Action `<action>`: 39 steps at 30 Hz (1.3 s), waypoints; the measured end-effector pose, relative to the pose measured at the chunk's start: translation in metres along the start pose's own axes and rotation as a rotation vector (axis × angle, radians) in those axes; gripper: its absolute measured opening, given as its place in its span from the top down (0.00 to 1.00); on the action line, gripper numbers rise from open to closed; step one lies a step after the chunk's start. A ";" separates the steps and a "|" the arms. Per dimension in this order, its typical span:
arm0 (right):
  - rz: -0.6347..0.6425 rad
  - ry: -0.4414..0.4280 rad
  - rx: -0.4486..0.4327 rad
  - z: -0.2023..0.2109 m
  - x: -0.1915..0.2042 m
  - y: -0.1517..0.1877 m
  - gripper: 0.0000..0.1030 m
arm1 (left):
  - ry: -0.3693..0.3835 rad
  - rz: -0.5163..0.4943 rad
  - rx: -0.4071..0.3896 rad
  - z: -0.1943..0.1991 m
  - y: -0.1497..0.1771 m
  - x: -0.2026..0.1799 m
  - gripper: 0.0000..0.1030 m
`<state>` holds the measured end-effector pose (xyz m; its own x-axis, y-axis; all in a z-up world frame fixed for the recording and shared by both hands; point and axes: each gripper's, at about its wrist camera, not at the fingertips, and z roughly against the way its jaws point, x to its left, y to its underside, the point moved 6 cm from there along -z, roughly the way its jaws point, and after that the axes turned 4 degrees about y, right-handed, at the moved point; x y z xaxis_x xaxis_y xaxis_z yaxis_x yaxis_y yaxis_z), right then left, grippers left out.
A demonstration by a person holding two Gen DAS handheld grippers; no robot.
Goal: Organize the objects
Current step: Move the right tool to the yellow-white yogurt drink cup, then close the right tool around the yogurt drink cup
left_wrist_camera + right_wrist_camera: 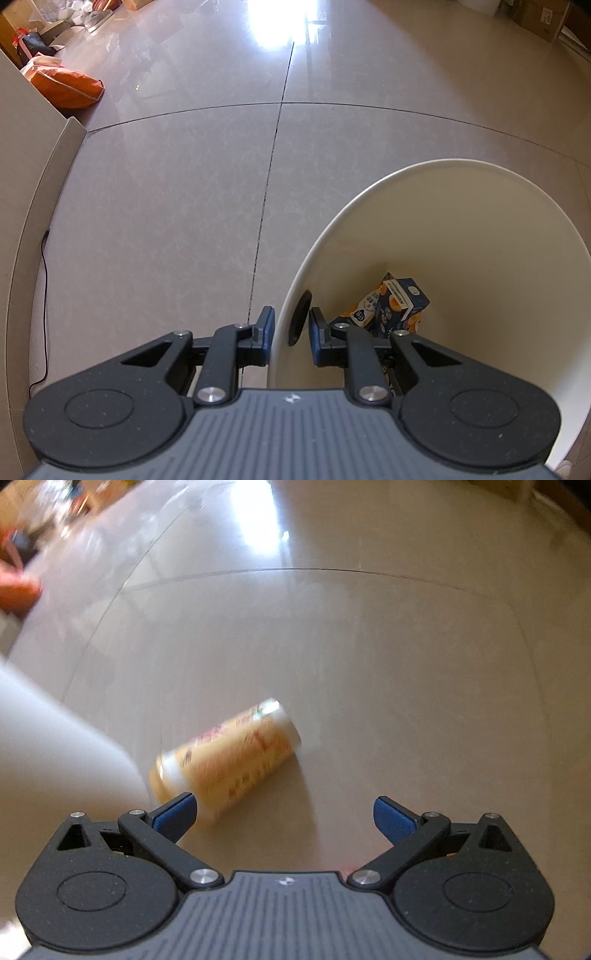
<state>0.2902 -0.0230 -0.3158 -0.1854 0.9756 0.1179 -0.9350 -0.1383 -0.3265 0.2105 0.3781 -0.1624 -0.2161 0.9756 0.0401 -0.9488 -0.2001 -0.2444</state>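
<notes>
My left claw [291, 341] is clamped on the wall of the cream round plastic bin [436, 236], one pad inside, one outside. Blue-and-orange cartons [395, 306] lie at its bottom. My right claw [284, 818] is spread wide, empty, above the yellow cylindrical can [225, 757] lying on its side on the glossy tiled floor [369, 664]. Step in hand, I judge: picking up the can. Next: straddle it across its width, close, carry to bin.

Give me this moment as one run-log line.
left gripper: shut on bin rim | right gripper: open, above yellow can lying on floor | carton in bin
</notes>
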 end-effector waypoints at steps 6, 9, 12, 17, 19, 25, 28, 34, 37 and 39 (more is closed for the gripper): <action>-0.208 -0.072 0.041 -0.044 -0.007 -0.011 0.00 | -0.008 -0.014 0.001 0.000 0.000 -0.002 0.82; -0.270 -0.092 0.045 -0.061 -0.003 -0.021 0.00 | -0.009 -0.015 0.001 0.000 0.000 -0.003 0.82; -0.300 -0.096 0.049 -0.076 0.003 -0.031 0.00 | -0.013 -0.014 0.002 0.000 0.000 -0.003 0.82; -0.274 -0.037 0.092 -0.106 0.013 -0.030 0.00 | -0.023 -0.022 0.002 -0.001 0.000 -0.006 0.82; -0.262 -0.035 0.109 -0.113 0.015 -0.025 0.00 | -0.023 -0.022 0.002 -0.001 0.000 -0.006 0.82; -0.183 0.026 0.200 -0.112 0.003 0.009 0.00 | -0.010 -0.010 0.004 0.000 -0.001 -0.003 0.82; -0.233 -0.014 0.245 -0.107 -0.008 0.029 0.00 | -0.007 -0.009 0.004 0.001 -0.001 -0.002 0.82; -0.262 -0.054 0.268 -0.103 -0.010 0.054 0.01 | -0.004 -0.005 0.006 0.000 -0.001 -0.001 0.82; -0.206 0.024 0.245 -0.104 -0.005 0.050 0.18 | -0.006 -0.008 0.006 -0.001 -0.001 -0.001 0.82; -0.185 0.022 0.239 -0.104 -0.003 0.051 0.24 | -0.010 -0.010 0.006 -0.001 -0.001 -0.002 0.82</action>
<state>0.2747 -0.0154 -0.4298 -0.0011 0.9911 0.1332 -0.9974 0.0085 -0.0715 0.2126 0.3763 -0.1629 -0.2085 0.9766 0.0522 -0.9523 -0.1905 -0.2383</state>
